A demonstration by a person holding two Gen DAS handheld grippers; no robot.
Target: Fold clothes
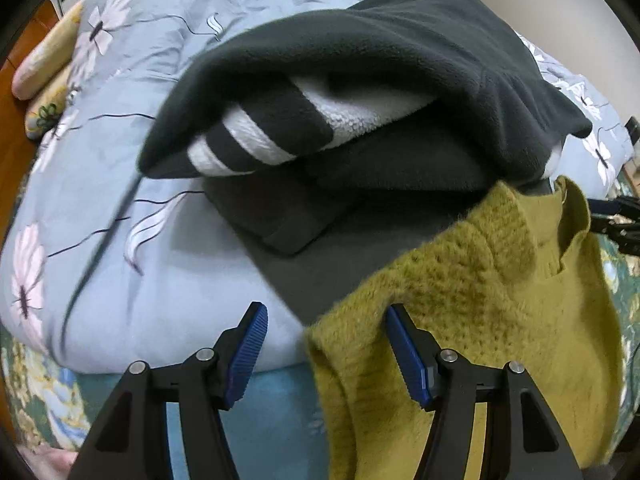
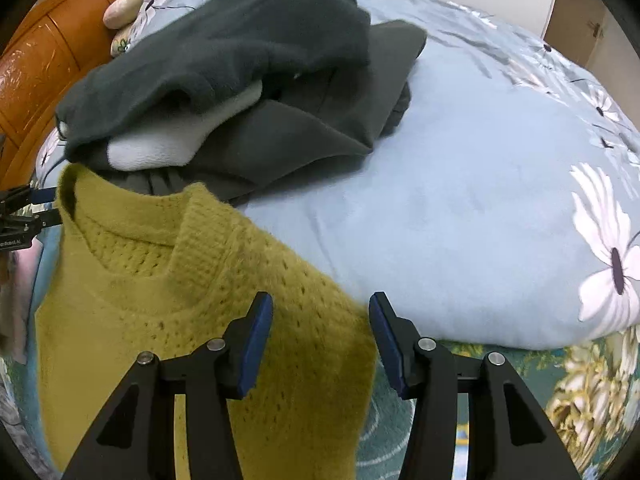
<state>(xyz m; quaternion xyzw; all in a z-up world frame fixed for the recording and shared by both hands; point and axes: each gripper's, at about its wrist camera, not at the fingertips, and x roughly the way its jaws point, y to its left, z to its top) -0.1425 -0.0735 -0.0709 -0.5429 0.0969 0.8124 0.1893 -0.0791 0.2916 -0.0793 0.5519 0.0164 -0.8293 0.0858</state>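
A mustard-yellow knit sweater [image 1: 472, 320] hangs over the front of the bed, its collar up; it also shows in the right wrist view [image 2: 168, 312]. My left gripper [image 1: 324, 328] is open, its right finger against the sweater's shoulder edge, nothing held. My right gripper [image 2: 320, 320] is open, with the sweater's other shoulder edge lying between and below its fingers. Behind lies a pile of dark clothes [image 1: 360, 92], with a black-and-white striped fleece piece [image 1: 256, 136] tucked inside, also in the right wrist view [image 2: 240, 80].
A light blue floral duvet [image 2: 480, 200] covers the bed [image 1: 120, 200]. Pillows [image 1: 48, 60] lie at the far left by an orange wooden headboard [image 2: 44, 60]. A green floral sheet [image 2: 580, 392] shows at the bed's front edge.
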